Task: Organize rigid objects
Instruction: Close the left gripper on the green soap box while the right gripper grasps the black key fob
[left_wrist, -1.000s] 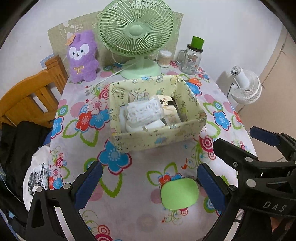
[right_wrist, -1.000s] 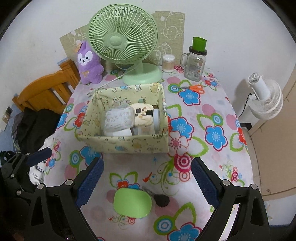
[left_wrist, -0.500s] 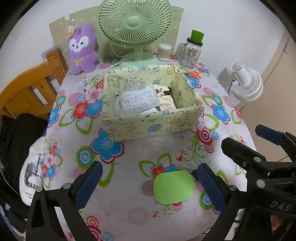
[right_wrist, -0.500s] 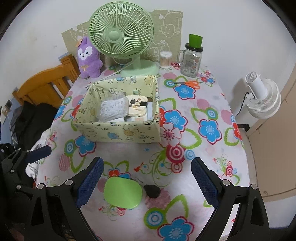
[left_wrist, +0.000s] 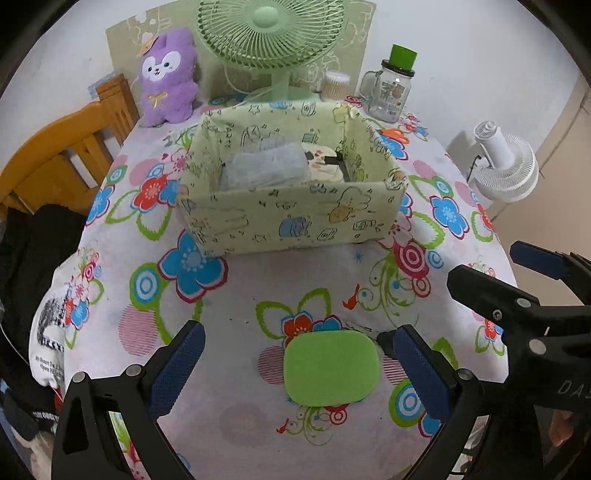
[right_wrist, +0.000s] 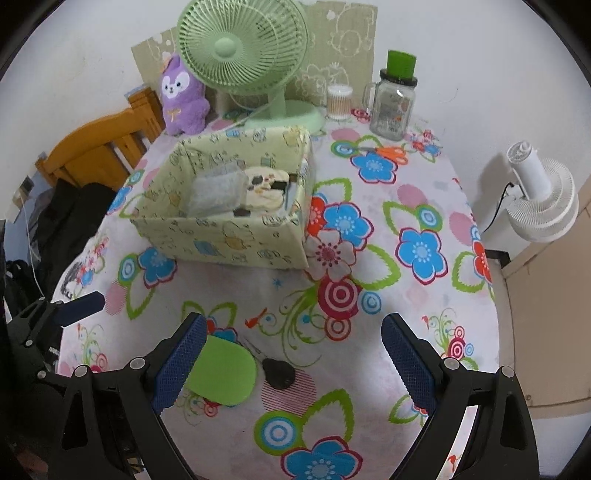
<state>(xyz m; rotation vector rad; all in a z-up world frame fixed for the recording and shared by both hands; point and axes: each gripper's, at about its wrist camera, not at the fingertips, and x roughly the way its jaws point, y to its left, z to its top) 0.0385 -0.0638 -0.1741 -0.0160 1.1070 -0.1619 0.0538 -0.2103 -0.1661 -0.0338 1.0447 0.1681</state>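
A flat green rounded pad lies on the floral tablecloth near the front edge; it also shows in the right wrist view. A small black object lies just right of it. A pale green fabric box stands mid-table and holds a clear packet and other items; it also shows in the right wrist view. My left gripper is open, its fingers either side of the green pad, above it. My right gripper is open over the black object.
A green desk fan, a purple plush, a glass jar with green lid, a cotton swab tub and orange scissors stand at the back. A wooden chair is left, a white fan right.
Both grippers have pulled back and lowered toward the table's front edge; the box looks farther away and lower-angled. The green pad now sits between the left fingers. Both stay open.
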